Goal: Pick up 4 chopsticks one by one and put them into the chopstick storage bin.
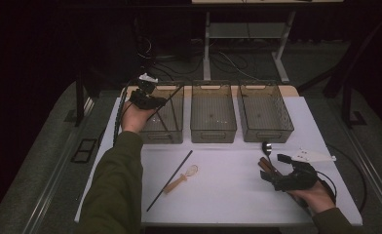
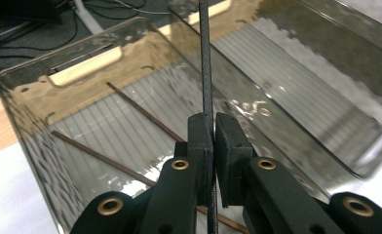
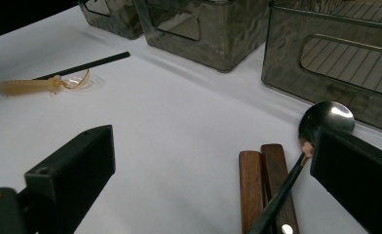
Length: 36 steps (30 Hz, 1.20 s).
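My left gripper [image 1: 151, 101] hovers over the left clear bin [image 1: 162, 136], held in a hand with a green sleeve. In the left gripper view its jaws [image 2: 213, 122] are shut on a thin black chopstick [image 2: 206, 63] that points out over the bin. Two brown chopsticks [image 2: 145, 113] lie on that bin's ribbed floor. Near the table's right front, my right gripper [image 1: 273, 168] stands open with nothing between its jaws [image 3: 213, 170]. Just past it lie a metal spoon [image 3: 326, 119] and two wooden handles [image 3: 264, 185].
A second black chopstick [image 1: 169, 180] and a clear spoon with a tan handle [image 1: 181, 179] lie on the white mat [image 1: 228, 195] at centre front. The middle bin [image 1: 212, 134] and right bin [image 1: 267, 135] stand in a row at the back. Cables and table legs lie beyond.
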Tool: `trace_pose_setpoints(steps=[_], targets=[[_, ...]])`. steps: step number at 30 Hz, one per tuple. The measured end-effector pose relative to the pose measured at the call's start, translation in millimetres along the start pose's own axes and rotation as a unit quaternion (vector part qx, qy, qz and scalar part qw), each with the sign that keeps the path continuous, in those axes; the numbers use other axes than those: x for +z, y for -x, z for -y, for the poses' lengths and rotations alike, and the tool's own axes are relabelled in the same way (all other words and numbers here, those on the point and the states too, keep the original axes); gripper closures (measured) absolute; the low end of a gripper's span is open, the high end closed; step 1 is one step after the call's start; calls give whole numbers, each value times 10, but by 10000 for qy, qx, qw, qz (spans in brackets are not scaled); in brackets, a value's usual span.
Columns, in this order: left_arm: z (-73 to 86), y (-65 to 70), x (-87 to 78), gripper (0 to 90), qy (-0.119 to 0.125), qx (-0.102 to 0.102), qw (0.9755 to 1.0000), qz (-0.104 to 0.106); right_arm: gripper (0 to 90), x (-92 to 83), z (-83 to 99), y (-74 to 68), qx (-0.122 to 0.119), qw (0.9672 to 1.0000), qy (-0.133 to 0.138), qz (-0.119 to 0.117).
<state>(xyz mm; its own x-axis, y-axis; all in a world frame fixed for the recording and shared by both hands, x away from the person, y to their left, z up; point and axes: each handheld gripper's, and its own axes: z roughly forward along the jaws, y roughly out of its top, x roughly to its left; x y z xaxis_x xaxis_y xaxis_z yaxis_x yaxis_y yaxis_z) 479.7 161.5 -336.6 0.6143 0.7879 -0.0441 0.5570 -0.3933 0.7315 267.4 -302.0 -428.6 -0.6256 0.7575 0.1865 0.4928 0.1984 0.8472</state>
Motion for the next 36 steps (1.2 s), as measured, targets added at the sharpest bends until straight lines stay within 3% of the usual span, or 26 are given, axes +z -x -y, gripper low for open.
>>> trace_pose_setpoints(steps=[3,14,16,17,19,23,36], targets=[[-13,-76,107,857,17,-172,9998,-39,25,-1,-2,-7,16,10000,3,-19],[29,-244,495,855,-182,-479,9984,-224,25,-6,5,4,79,10000,26,-44],[48,-263,528,838,-195,-531,9978,-343,25,-8,4,3,87,9999,37,-51],[54,-263,526,838,-171,-518,9977,-408,25,-8,4,3,87,9999,37,-51],[48,-251,499,638,-127,-467,9978,-459,25,-8,4,5,93,9999,28,-58],[43,-172,389,535,-35,-322,9985,-443,25,-7,5,7,77,9999,31,-57],[217,244,-15,454,38,87,10000,-25,25,13,5,-12,4,10000,-31,-14]])
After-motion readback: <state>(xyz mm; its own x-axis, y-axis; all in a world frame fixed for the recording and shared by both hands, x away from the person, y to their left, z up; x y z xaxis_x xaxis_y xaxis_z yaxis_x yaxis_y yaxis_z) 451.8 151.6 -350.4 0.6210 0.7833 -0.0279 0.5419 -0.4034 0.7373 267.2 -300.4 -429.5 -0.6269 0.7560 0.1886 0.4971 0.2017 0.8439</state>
